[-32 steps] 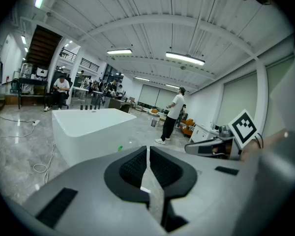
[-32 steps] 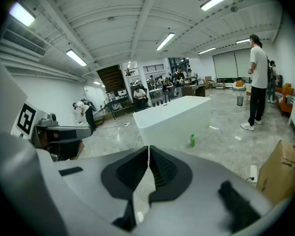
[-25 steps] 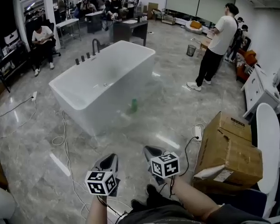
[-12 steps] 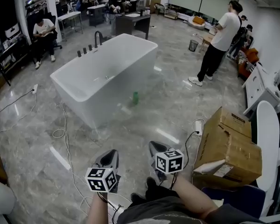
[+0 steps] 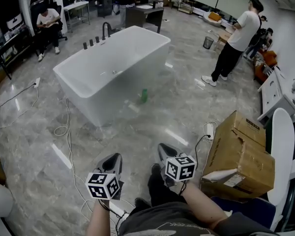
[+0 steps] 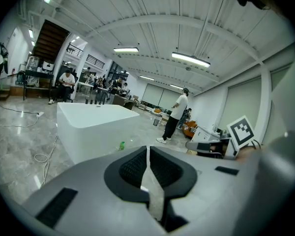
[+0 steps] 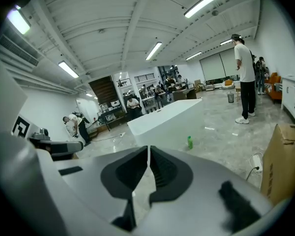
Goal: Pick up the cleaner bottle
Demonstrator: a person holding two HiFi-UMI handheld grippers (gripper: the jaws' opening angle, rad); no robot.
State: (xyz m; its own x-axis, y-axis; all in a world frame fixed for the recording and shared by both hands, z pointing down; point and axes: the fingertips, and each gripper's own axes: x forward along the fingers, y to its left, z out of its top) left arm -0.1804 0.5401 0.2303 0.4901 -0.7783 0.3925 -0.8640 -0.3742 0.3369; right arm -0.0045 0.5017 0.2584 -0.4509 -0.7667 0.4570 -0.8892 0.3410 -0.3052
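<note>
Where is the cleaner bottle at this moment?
In the head view, the green cleaner bottle stands on the grey floor just above centre, right beside the near side wall of the white bathtub.

Floor [image 5: 187, 107] — grey polished stone, glossy, with streaks of reflected light. White freestanding bathtub [image 5: 119, 96] mid-room, black taps [image 5: 92, 42] at its far rim. Loose white cable [image 5: 64, 129] looped on the floor beside it. Power strip [image 5: 209, 130] near a brown cardboard box [image 5: 238, 156] at right; white chair back [image 5: 283, 146] just beyond the box. Dark desks [image 5: 143, 14] and seated people at the far end; one person [image 5: 236, 38] standing. Ceiling [image 6: 152, 33] — white, ribbed, with tube lights.
</note>
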